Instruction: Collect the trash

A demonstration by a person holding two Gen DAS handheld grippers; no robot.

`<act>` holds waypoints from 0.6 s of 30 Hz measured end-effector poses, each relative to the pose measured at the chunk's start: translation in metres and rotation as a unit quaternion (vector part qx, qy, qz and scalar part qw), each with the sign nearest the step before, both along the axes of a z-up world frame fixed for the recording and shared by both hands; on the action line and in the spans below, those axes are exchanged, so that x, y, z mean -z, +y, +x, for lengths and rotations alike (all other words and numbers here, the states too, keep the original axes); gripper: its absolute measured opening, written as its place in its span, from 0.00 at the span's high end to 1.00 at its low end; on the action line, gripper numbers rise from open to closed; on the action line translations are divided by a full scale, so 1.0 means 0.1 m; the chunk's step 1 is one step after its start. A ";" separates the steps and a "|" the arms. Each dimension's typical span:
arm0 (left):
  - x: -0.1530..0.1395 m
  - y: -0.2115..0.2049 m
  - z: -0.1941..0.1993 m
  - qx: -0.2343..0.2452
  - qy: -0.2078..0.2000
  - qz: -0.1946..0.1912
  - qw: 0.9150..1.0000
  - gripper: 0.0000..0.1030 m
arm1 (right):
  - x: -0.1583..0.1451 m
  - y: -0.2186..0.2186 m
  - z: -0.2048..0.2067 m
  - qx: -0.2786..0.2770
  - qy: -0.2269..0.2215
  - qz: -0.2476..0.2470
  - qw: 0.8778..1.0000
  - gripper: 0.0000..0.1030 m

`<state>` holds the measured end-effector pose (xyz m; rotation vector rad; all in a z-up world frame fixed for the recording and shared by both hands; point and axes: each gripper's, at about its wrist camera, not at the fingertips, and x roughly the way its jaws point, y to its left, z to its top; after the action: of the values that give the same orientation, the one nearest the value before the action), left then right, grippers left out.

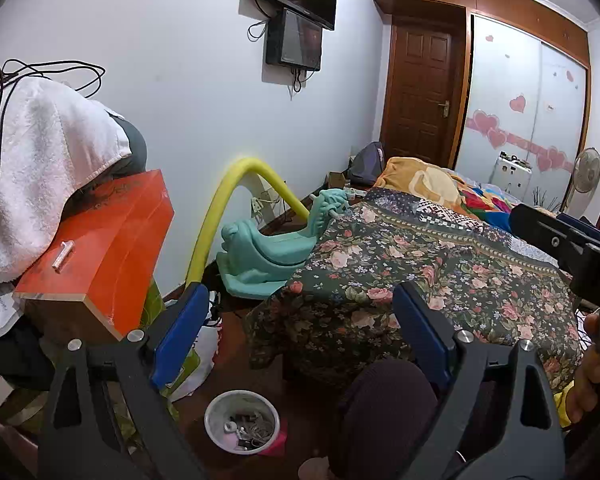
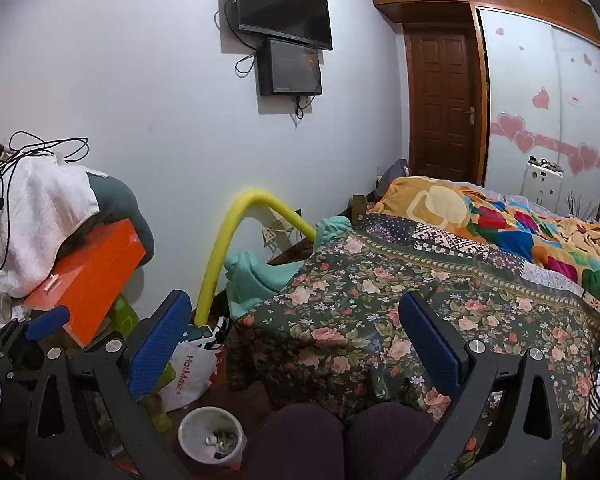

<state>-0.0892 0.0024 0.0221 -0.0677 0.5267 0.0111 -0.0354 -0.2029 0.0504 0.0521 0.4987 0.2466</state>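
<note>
Walls: plain white wall [image 2: 120,80], two dark screens [image 2: 284,8] mounted one above the other.
Door: brown wooden door [image 2: 444,108], shut.
Wardrobe: sliding panels [image 2: 540,120] with pink heart stickers.
Bed: floral bedspread [image 2: 420,292], colourful blanket [image 2: 500,220] behind.
Floor: dark wood [image 1: 240,332].

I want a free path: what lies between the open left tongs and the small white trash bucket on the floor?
Nothing: in the left wrist view, the left tongs hang open above the small white trash bucket.
</note>
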 end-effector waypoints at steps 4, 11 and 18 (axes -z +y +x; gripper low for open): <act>0.01 0.01 -0.01 0.000 -0.001 -0.002 1.000 0.09 | 0.01 -0.01 0.01 -0.002 0.002 0.000 1.000 0.00; 0.02 0.02 -0.02 0.001 0.000 -0.003 1.000 0.09 | 0.01 -0.02 0.01 -0.003 0.001 0.000 1.000 0.00; 0.01 0.03 -0.02 0.003 -0.006 -0.004 1.000 0.09 | 0.01 -0.01 0.01 -0.002 0.001 0.000 1.000 0.00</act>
<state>-0.0914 0.0055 0.0210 -0.0750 0.5156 0.0032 -0.0341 -0.2038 0.0498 0.0511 0.5006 0.2509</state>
